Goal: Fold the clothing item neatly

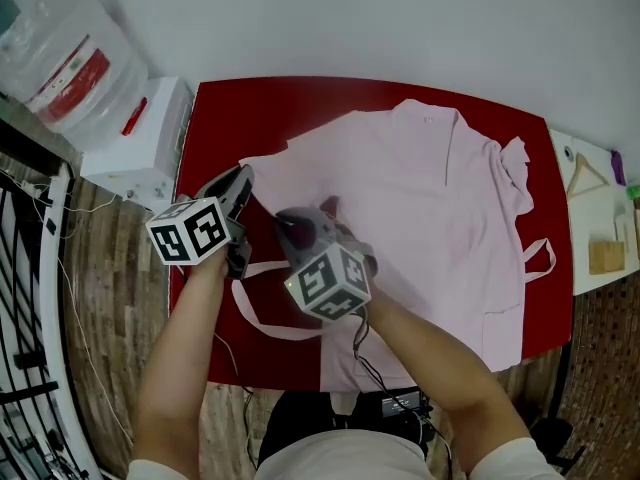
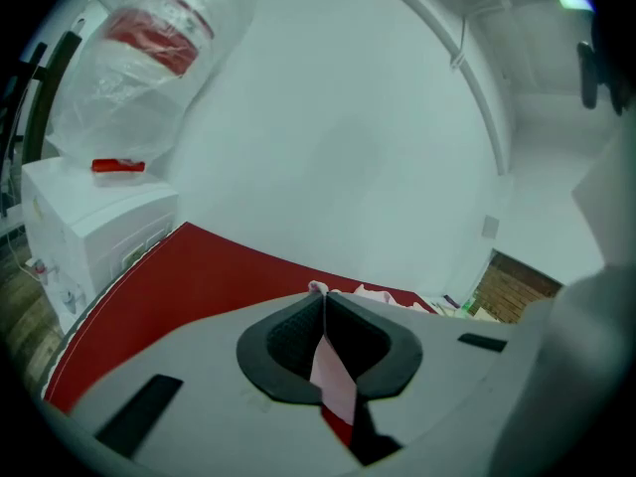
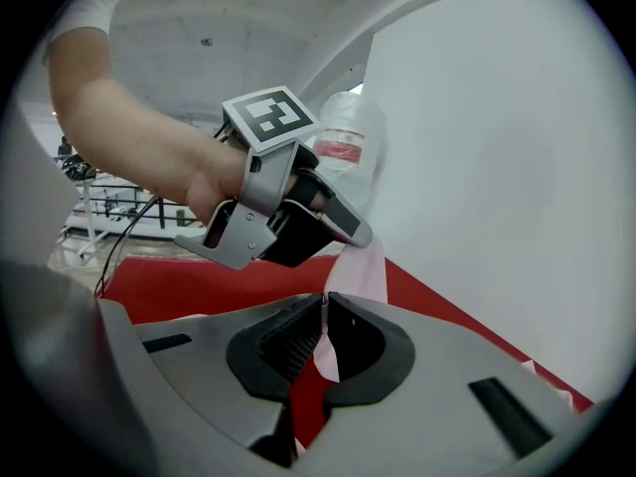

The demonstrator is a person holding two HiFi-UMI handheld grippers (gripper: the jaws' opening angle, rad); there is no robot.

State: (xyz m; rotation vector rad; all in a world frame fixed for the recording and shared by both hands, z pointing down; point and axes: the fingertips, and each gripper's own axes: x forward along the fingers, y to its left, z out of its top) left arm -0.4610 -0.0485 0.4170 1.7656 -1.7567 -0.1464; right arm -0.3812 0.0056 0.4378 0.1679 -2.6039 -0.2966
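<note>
- My left gripper (image 2: pixel 324 304) is clamped tight on a pink strip (image 3: pixel 360 266) of the garment (image 1: pixel 420 198).
- My right gripper (image 3: pixel 325 306) pinches the same strip just beside it.
- The rest of the garment lies spread on the red desk (image 1: pixel 250 108) beyond both.

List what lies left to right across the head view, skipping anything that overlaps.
Clear plastic water bottle with red label → white plastic box with red tab → left gripper → right gripper → pale wooden clothes hanger.
</note>
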